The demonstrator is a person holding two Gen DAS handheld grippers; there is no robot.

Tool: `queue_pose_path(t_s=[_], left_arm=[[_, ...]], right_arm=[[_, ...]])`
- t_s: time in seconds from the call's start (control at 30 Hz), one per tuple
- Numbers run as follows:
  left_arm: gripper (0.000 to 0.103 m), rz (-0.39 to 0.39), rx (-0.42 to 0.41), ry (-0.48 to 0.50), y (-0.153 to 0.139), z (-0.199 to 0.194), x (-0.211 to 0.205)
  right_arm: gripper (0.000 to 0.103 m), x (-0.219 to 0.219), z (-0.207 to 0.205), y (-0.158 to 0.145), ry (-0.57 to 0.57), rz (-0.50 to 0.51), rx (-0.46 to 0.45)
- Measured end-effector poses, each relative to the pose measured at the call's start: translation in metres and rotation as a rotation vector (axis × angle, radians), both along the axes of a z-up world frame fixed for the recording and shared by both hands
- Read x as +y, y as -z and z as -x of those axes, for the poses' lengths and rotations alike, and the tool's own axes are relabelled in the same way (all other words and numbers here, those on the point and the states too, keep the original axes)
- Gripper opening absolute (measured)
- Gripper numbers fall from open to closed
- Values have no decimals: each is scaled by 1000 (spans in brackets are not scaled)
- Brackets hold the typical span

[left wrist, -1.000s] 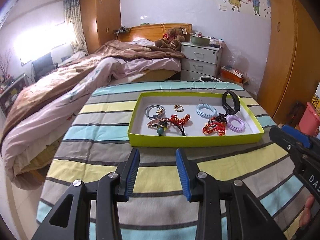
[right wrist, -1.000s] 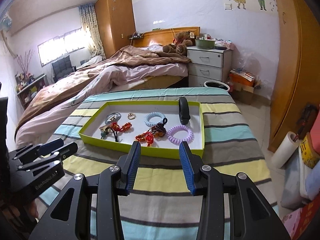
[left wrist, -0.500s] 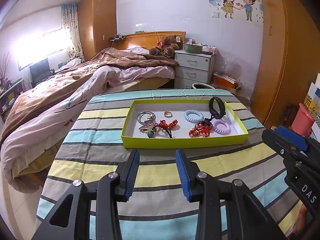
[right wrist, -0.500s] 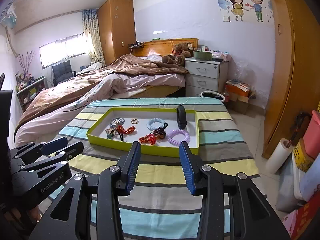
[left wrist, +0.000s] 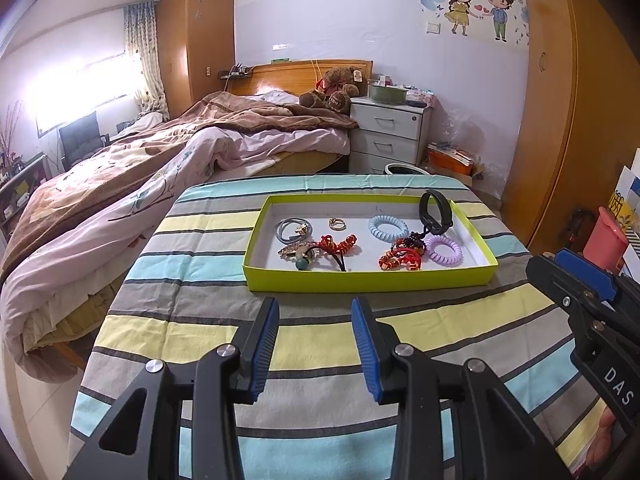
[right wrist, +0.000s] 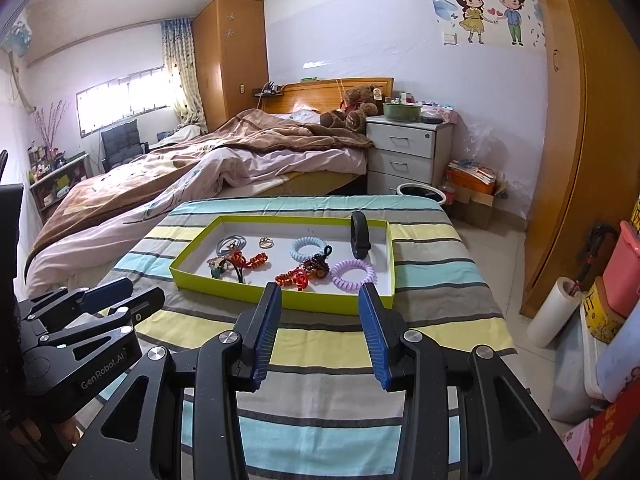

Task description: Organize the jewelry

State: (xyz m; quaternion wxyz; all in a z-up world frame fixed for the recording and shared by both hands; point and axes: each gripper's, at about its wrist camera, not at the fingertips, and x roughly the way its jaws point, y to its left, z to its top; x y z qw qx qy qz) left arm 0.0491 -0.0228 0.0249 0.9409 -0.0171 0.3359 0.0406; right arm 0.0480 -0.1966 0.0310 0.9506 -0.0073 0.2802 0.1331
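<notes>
Currently both grippers hover over the striped cloth [left wrist: 320, 344], jaws apart and empty, short of the tray.

Left gripper [left wrist: 315, 322]: blue pads spread, nothing between them. Right gripper [right wrist: 320, 310]: pads spread likewise, nothing held. The yellow-green tray [left wrist: 368, 280] lies on the cloth just ahead of both. Inside it rest a grey hair tie [left wrist: 291, 228], a gold ring [left wrist: 337, 223], a blue coil tie [left wrist: 388, 227], a purple coil tie [left wrist: 444, 251], red ornaments [left wrist: 400, 259] and a black band [left wrist: 434, 210] leaning on the far right wall.
</notes>
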Motion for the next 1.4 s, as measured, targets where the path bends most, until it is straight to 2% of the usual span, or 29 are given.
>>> queue_pose_path(t_s=[1.4], left_arm=[[37,3,-2,-5,-3,2,3]], right_arm=[[41,1,1,2,3,-10,17]])
